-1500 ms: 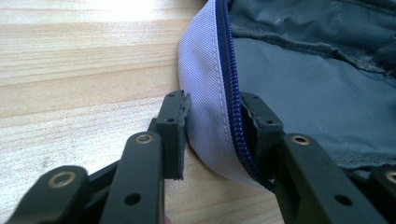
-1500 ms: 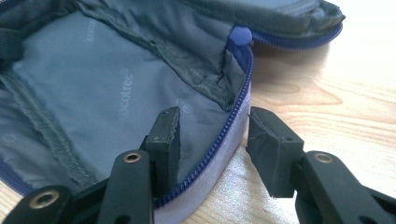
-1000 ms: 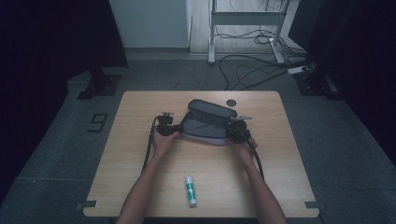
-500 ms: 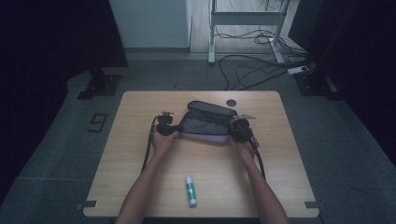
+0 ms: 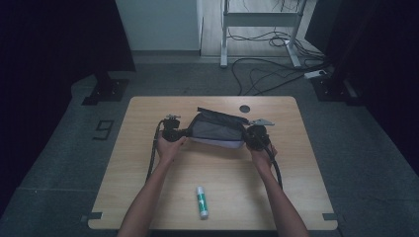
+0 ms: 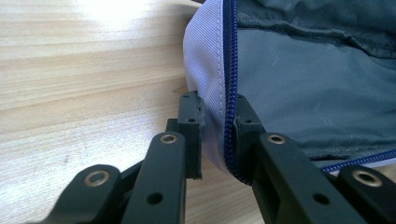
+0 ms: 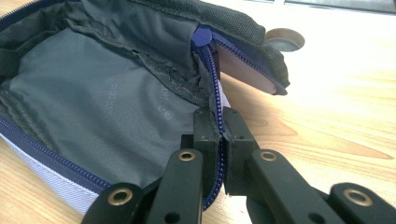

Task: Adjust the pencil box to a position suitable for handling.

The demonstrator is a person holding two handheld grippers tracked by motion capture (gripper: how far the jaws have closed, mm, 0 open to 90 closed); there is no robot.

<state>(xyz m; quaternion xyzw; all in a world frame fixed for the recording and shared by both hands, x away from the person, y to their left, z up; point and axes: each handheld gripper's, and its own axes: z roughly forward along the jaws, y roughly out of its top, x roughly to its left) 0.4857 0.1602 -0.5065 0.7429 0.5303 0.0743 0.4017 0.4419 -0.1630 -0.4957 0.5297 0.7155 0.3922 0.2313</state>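
Note:
A grey zip pouch [image 5: 217, 129] with a blue zipper lies open on the wooden table [image 5: 148, 197], held at both ends. My left gripper [image 5: 184, 133] is shut on the pouch's left rim; its jaws pinch the lilac fabric and the blue zipper [image 6: 229, 84] between them [image 6: 218, 122]. My right gripper [image 5: 248, 136] is shut on the right rim, jaws closed on the zipper edge [image 7: 221, 135]. The grey lining [image 7: 102, 93] looks bare inside. A green and white glue stick [image 5: 201, 202] lies near the table's front edge, between the forearms.
A round cable hole [image 5: 244, 108] sits in the table behind the pouch, also seen as a grommet [image 7: 285, 39] past the pouch's flap. Cables [image 5: 262, 74] and a desk frame stand on the floor beyond the table.
Both grippers have lifted and spread the pouch slightly, so its mouth stands wider open. The glue stick has not moved.

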